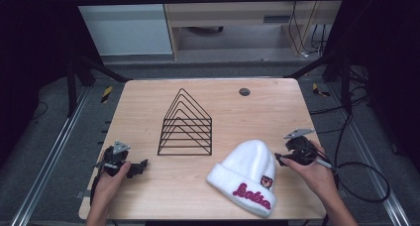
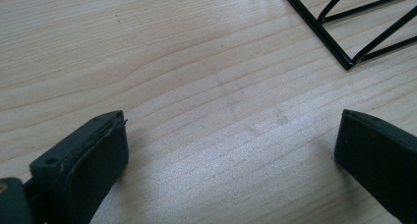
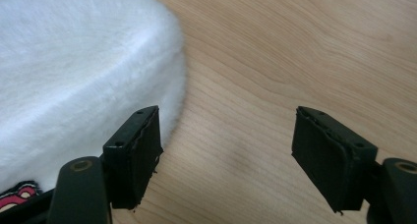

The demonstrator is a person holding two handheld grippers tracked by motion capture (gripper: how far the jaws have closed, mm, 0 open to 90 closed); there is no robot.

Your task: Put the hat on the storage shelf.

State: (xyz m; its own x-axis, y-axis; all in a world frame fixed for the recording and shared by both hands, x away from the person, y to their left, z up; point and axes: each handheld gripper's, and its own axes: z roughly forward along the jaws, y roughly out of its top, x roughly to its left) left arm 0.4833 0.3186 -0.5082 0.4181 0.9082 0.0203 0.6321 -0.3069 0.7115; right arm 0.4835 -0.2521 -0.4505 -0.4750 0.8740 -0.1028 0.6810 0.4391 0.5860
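A white fuzzy beanie with pink lettering on its cuff lies flat on the wooden table, front right. In the right gripper view the beanie covers the upper left. My right gripper rests just right of the hat, open, its left jaw at the hat's edge with nothing between the jaws; the same gripper hangs over bare wood. My left gripper sits open on the table at front left; seen from its own camera, the left gripper holds nothing.
A black wire rack of nested triangles stands at the table's middle; its corner shows ahead of my left gripper. A small dark round disc lies at the back right. Cables trail off the right edge.
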